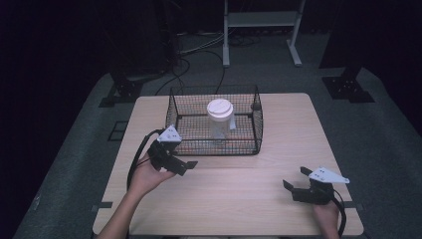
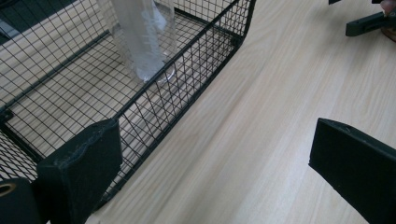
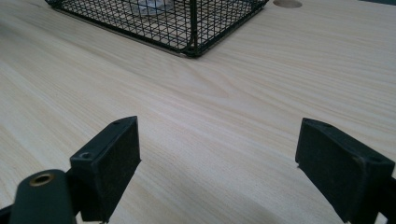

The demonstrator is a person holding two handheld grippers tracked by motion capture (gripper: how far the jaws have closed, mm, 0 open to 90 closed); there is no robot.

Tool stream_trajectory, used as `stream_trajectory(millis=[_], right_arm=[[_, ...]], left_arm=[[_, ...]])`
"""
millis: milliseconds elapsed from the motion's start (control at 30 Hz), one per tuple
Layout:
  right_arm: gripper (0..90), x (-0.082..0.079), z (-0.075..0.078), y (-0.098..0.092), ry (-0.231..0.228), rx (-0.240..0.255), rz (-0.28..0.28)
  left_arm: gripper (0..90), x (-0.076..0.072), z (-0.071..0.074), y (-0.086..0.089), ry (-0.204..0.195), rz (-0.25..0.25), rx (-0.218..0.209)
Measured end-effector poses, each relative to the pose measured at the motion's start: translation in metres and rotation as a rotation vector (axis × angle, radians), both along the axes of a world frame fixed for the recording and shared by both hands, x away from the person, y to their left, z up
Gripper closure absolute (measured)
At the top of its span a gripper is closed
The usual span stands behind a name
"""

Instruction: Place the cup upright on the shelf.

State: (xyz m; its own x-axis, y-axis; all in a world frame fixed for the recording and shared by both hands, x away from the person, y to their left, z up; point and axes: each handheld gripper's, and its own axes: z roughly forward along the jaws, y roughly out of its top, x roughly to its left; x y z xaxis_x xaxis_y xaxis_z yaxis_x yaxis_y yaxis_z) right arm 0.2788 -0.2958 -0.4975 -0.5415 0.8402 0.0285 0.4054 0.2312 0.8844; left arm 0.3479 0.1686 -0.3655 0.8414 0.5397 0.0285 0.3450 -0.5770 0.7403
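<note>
The left gripper [image 1: 180, 162] sits in the person's left hand [image 1: 144, 174] just beside the front left corner of the basket [image 1: 259, 119], its jaws spread wide with nothing between them. The right gripper [image 1: 294, 180], held near the table's front right edge and well apart from the basket, is also spread wide and empty above the bare wood. The wire basket stands toward the back of the table [image 1: 239, 199]. Inside it a clear cup [image 1: 219, 117] with a white lid stands upright.

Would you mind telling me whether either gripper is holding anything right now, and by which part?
Nothing is held: the left gripper and right gripper are both open over the table.
</note>
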Motion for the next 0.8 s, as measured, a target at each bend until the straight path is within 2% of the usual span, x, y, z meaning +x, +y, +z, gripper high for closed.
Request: stream_trajectory(millis=[200,367,600,800], right_arm=[[12.9,0.000,0.000,0.000,0.000,-0.001,0.000],[12.9,0.000,0.000,0.000,-0.001,-0.001,0.000],[12.9,0.000,0.000,0.000,-0.001,-0.002,-0.001],[12.9,0.000,0.000,0.000,0.000,-0.003,-0.001]], left_arm=[[1.8,-0.007,-0.007,0.000,-0.014,0.004,-0.001],[1.8,-0.011,-0.012,0.002,-0.009,0.006,-0.020],[1.8,-0.017,-0.021,0.009,-0.006,0.013,-0.020],[1.8,-0.024,-0.029,0.016,-0.010,0.028,-0.045]])
